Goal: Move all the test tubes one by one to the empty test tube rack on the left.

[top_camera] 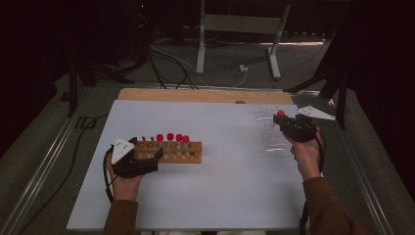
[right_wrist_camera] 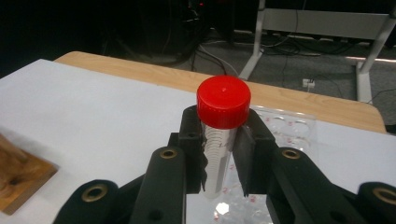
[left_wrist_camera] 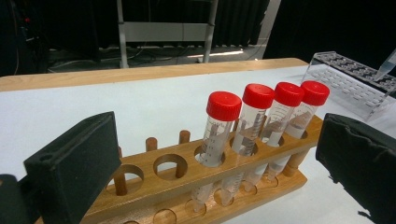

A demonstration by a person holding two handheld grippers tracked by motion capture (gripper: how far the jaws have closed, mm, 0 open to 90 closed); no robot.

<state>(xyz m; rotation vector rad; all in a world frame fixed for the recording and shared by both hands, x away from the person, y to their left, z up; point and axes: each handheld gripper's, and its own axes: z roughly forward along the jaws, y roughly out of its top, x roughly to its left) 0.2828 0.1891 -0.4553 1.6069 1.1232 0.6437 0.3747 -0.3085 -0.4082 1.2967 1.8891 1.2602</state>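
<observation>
at the right side of the white table (top_camera: 220,196), the right gripper (top_camera: 286,123) is clamped on a red-capped tube (right_wrist_camera: 222,135), its two jaws pressed against the clear body just under the cap, with the tube standing upright between them. the tube hangs over a clear plastic rack (top_camera: 270,129) that sits near the far right corner of the table; in the right gripper view the rack's numbered wells lie right below the tube's lower end, though whether the tube touches the rack cannot be told. on the left side of the table stands a wooden rack (top_camera: 171,151) with four more red-capped tubes (left_wrist_camera: 261,126) upright in a row of its holes, and empty holes to their left. the left gripper (top_camera: 154,152) rests at the left end of that wooden rack, its jaws apart on either side of it and not pressing on anything.
</observation>
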